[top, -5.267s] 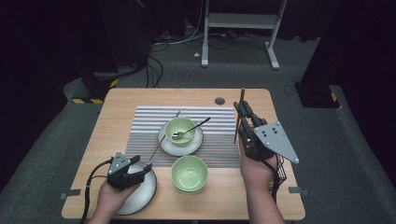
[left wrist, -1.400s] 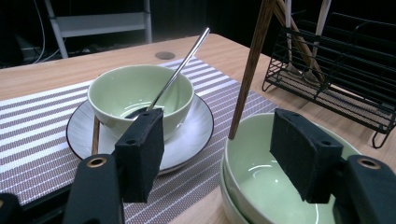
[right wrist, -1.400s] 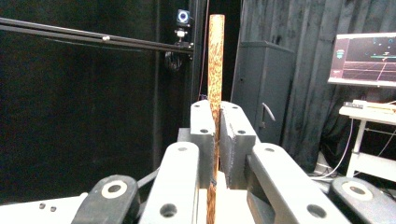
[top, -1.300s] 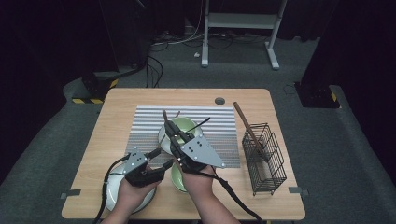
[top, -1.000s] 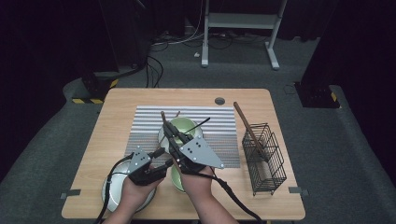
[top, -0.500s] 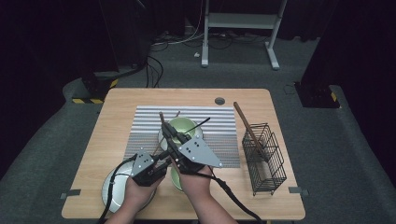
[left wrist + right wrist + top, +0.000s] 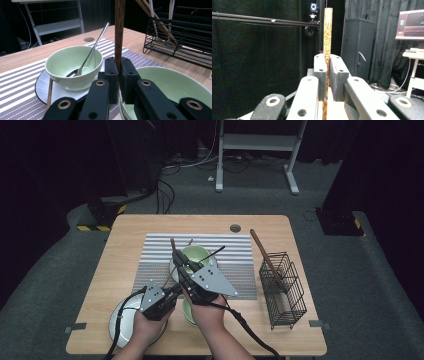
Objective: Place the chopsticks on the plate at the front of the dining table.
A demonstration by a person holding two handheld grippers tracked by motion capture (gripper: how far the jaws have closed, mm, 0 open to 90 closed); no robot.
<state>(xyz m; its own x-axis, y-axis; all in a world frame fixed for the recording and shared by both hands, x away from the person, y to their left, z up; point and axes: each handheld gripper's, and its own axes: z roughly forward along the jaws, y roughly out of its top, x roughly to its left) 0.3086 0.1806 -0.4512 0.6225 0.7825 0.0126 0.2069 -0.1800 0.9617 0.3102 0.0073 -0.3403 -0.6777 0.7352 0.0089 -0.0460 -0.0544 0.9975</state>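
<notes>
Presently: handover of one wooden chopstick (image 7: 173, 249) between two claws, above the near middle of the counter (image 7: 125, 240).

- Right claw (image 7: 327, 75): closed on the chopstick, which stands upright between its pads and rises well above them in the right gripper view.
- Left claw (image 7: 119, 75): jaws have just been closing and now clamp the same chopstick, seen vertical between the pads in the left gripper view. Both claws grip it at once, close together.
- Step in hand, as judged: passing the stick from one claw to the other. Which claw keeps it cannot be told.
- Next move, as judged: one claw lets go cleanly while the other keeps firm pressure, then the stick is carried off upright, likely toward the wire basket (image 7: 285, 290), where other utensils already lean.

Surroundings:
- Near green bowl (image 7: 175, 85), directly beneath the left claw, touching nothing seen.
- Far green bowl (image 7: 72, 65) on a plate (image 7: 41, 85), a metal spoon (image 7: 93, 47) resting inside it.
- A second chopstick (image 7: 50, 92) lying against that plate.
- Striped mat (image 7: 155, 255) under the plate.
- Grey plate (image 7: 125, 320) at the near left edge, under the left forearm.

Obstructions: the spoon handle juts up near the claws; the near bowl would catch a dropped stick; the basket rim and its leaning utensils narrow the entry.
</notes>
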